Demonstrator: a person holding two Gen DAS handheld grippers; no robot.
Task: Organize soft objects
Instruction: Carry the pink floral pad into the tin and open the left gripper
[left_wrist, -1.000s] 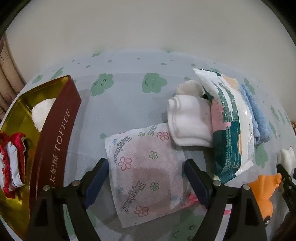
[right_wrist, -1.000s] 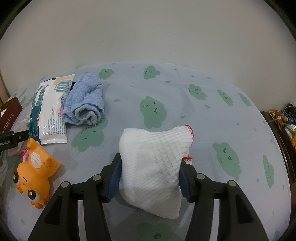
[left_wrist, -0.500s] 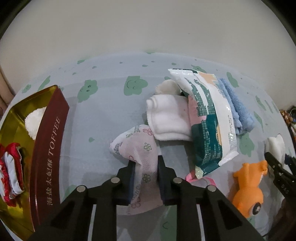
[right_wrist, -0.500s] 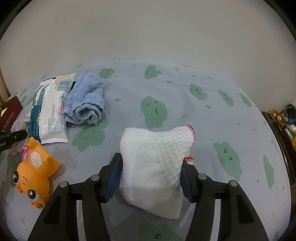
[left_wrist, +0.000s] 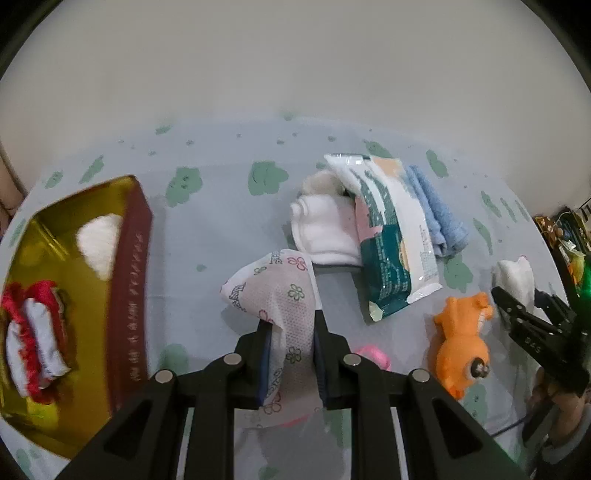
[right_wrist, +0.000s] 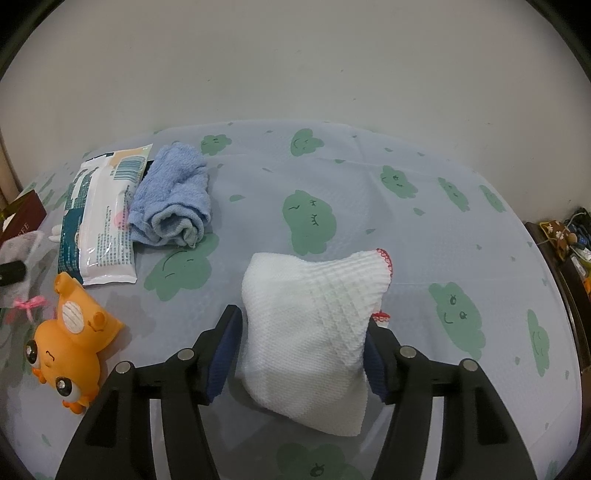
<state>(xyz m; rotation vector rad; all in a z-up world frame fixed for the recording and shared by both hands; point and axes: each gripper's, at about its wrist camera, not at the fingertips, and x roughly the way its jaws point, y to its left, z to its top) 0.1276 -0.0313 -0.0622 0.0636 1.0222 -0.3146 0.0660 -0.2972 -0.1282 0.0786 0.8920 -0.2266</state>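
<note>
Left wrist view takes in the gold tin (left_wrist: 40, 236) with its dark red side, sitting at the left on the cloud-print sheet (left_wrist: 221, 206). Inside it lie a white fluffy piece (left_wrist: 98, 245) toward the back and a red-and-white ruffled cloth (left_wrist: 31, 341) nearer the front. The left gripper (left_wrist: 291, 325) is clamped tight on a floral-print wipe (left_wrist: 280, 295), which bunches up above the fingers and hangs crumpled between them, lifted off the sheet. Behind it sit a folded white cloth (left_wrist: 321, 236), a wet-wipe packet (left_wrist: 391, 236), and a blue towel (left_wrist: 439, 218) tucked just beside the packet. An orange toy (left_wrist: 461, 343) lies to the right.

Only the right wrist view shows the right gripper (right_wrist: 303, 332) properly: its fingers press both sides of a white waffle-weave cloth (right_wrist: 314, 325) with a red-stitched corner, puffed out between them above the sheet. From here the tin is only a sliver at the left edge, its contents hidden.
</note>
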